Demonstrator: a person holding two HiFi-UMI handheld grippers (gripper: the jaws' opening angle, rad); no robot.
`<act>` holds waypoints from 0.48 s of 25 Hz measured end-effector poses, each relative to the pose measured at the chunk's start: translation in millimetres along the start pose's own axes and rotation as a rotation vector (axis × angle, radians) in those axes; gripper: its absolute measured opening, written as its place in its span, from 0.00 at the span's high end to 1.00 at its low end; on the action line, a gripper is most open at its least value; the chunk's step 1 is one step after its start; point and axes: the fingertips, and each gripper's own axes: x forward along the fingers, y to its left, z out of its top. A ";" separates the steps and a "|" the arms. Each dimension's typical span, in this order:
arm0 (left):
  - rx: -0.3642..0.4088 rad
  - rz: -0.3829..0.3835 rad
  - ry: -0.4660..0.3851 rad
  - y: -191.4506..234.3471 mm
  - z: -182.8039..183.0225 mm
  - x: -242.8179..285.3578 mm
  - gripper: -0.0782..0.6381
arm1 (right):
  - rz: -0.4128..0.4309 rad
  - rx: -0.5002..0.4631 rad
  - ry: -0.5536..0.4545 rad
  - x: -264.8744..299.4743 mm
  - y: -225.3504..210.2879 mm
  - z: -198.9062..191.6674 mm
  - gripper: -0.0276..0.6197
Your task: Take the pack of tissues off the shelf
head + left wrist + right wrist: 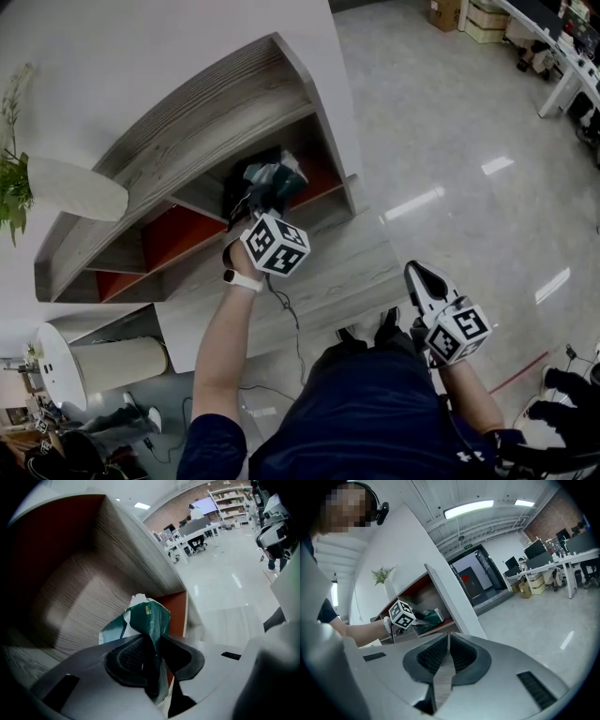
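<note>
While the left claw [153,643] pinches the tissue pack [149,615] inside the shelf [75,592], right claw [448,639] together.

A green plant [11,178] rises from a white vase [80,190] against a white wall [141,56]. The glossy grey floor [450,141] mirrors ceiling lights. Cardboard boxes [469,17] stand at its far edge, near a white desk [562,80]. A red line [520,373] crosses the floor. A black cable [297,330] hangs down.
</note>
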 end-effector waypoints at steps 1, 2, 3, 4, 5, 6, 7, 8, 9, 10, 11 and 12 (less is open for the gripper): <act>0.001 0.003 -0.016 -1.7 1.6 -5.0 0.74 | 0.004 -0.004 0.005 0.9 1.4 0.6 0.92; 0.004 0.007 -0.037 -4.1 3.9 -11.0 0.75 | 0.008 -0.006 0.009 1.8 2.6 0.4 0.92; 0.012 0.009 -0.063 -7.5 6.8 -18.2 0.75 | 0.012 -0.008 0.013 2.9 3.9 -0.4 0.92; 0.026 0.012 -0.092 -11.9 9.8 -26.4 0.75 | 0.017 -0.010 0.019 4.2 5.5 -1.4 0.92; 0.049 0.016 -0.123 -17.3 12.8 -35.3 0.75 | 0.022 -0.012 0.025 5.7 7.4 -2.4 0.92; 0.075 0.023 -0.152 -23.1 15.5 -44.3 0.75 | 0.027 -0.013 0.031 7.6 9.2 -3.1 0.92; 0.100 0.032 -0.178 -28.6 17.8 -53.0 0.75 | 0.033 -0.014 0.035 9.8 11.0 -3.3 0.92; 0.121 0.043 -0.201 -34.0 19.8 -61.3 0.75 | 0.040 -0.015 0.038 12.0 12.7 -3.6 0.92; 0.139 0.054 -0.220 -39.2 21.0 -69.6 0.75 | 0.047 -0.015 0.041 13.8 14.4 -4.4 0.92; 0.153 0.064 -0.232 -44.3 21.0 -78.1 0.75 | 0.055 -0.016 0.045 15.4 16.7 -5.7 0.92; 0.164 0.073 -0.240 -49.1 19.9 -86.4 0.75 | 0.064 -0.020 0.051 17.0 19.5 -6.7 0.92; 0.170 0.081 -0.246 -53.4 17.8 -93.8 0.75 | 0.072 -0.027 0.058 19.1 22.7 -7.2 0.92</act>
